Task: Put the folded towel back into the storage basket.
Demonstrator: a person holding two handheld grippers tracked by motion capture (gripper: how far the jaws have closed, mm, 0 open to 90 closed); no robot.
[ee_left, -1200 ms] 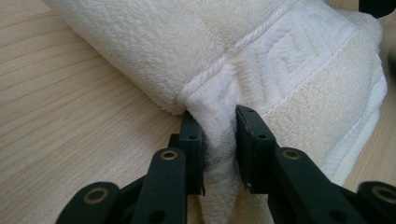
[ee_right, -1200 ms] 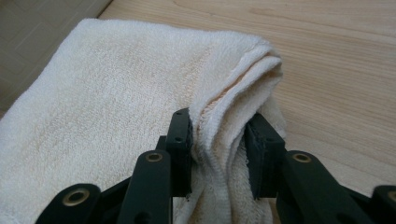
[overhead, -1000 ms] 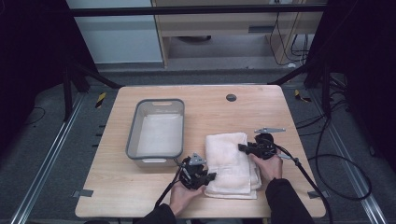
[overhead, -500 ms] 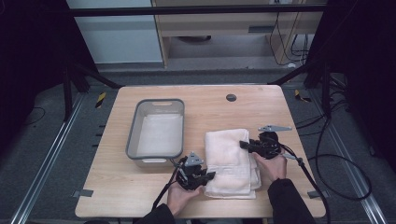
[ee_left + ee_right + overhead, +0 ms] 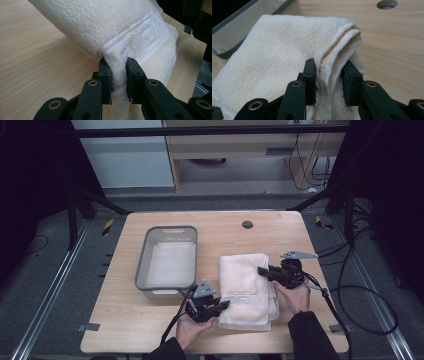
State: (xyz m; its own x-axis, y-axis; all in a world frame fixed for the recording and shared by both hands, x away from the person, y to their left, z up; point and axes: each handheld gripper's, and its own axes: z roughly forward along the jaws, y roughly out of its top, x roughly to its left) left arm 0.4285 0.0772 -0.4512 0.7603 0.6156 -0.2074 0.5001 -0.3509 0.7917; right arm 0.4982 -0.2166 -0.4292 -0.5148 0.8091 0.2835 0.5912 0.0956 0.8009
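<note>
Towel (image 5: 248, 289), white, folded, lies on wooden table (image 5: 125, 330), right of centre, just beside grey bin (image 5: 168, 260). Bin holds pale folded cloth (image 5: 170, 265).

L gripper (image 5: 223, 305) at towel's near-left corner; jaws clamped on bunched fold of towel edge, seen close in left gripper view (image 5: 117, 75). Hand (image 5: 192, 327) under it.

R gripper (image 5: 263, 271) at towel's right edge, pointing left; jaws pinched on layered fold (image 5: 334, 75). R hand (image 5: 296, 296) behind it.

Round hole (image 5: 247, 224) in table near far edge.
</note>
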